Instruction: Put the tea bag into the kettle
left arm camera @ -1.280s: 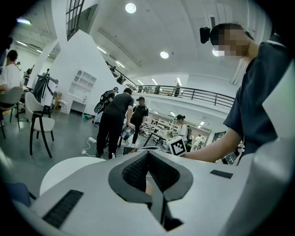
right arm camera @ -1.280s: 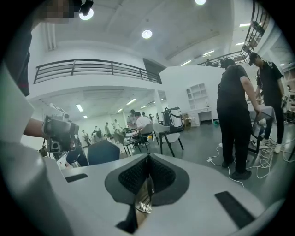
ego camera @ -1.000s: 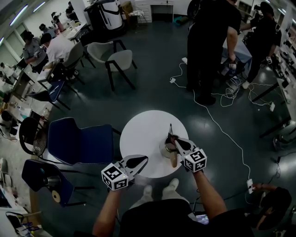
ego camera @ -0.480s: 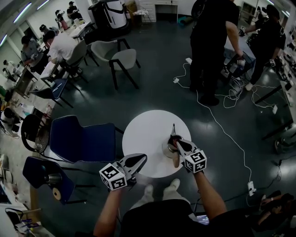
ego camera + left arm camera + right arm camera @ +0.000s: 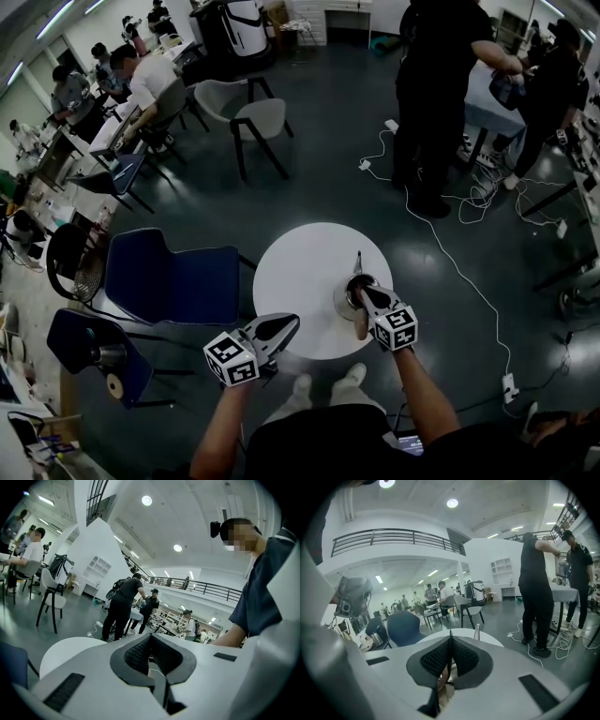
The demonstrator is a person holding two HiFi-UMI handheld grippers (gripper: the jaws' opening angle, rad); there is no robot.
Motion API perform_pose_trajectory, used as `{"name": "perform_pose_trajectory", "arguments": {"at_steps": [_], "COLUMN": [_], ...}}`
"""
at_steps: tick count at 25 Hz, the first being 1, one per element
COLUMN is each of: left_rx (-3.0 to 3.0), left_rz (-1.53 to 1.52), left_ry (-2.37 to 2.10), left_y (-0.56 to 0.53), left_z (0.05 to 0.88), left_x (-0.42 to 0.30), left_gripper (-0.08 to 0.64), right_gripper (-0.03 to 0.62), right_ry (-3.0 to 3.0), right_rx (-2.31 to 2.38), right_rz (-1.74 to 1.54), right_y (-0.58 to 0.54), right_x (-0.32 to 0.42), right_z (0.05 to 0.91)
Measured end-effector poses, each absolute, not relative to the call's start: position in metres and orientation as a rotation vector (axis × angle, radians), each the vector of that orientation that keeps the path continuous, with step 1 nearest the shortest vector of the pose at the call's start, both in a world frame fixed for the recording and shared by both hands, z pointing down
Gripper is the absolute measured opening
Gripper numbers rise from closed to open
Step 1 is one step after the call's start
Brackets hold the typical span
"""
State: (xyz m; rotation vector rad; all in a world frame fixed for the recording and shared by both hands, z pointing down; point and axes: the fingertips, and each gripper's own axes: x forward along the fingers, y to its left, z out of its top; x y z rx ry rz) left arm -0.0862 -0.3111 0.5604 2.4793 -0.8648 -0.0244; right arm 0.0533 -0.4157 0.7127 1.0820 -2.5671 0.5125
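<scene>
While the right gripper [image 5: 365,292], jaws pressed together, is hanging with the kettle [image 5: 343,298] directly beneath its tips, I am not making out the tea bag itself. I am judging it best to be centring the tips over the opening, short of the spout [image 5: 476,631] ahead, before spreading them. The left gripper [image 5: 292,321] is idling, jaws together on nothing. I am reading no lettering, only square markers [image 5: 396,328].
</scene>
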Motion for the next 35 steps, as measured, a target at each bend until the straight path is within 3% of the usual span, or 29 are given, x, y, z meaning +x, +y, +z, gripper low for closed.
{"name": "perform_pose_trajectory", "arguments": {"at_steps": [32,35], "left_rx": [2.484,2.484], "left_rz": [0.012,0.011], "left_ry": [-0.876,-0.874], "left_y": [-0.291,-0.29], "left_z": [0.561,0.562], "left_x": [-0.086,-0.088], "left_gripper": [0.017,0.017], "right_gripper": [0.021,0.043], "right_ry": [-2.449,-2.467], "right_rx": [1.116,1.112], "right_rz": [0.548,0.572], "right_y": [-0.41,-0.41], "right_x": [0.064,0.061], "right_z": [0.733,0.731]}}
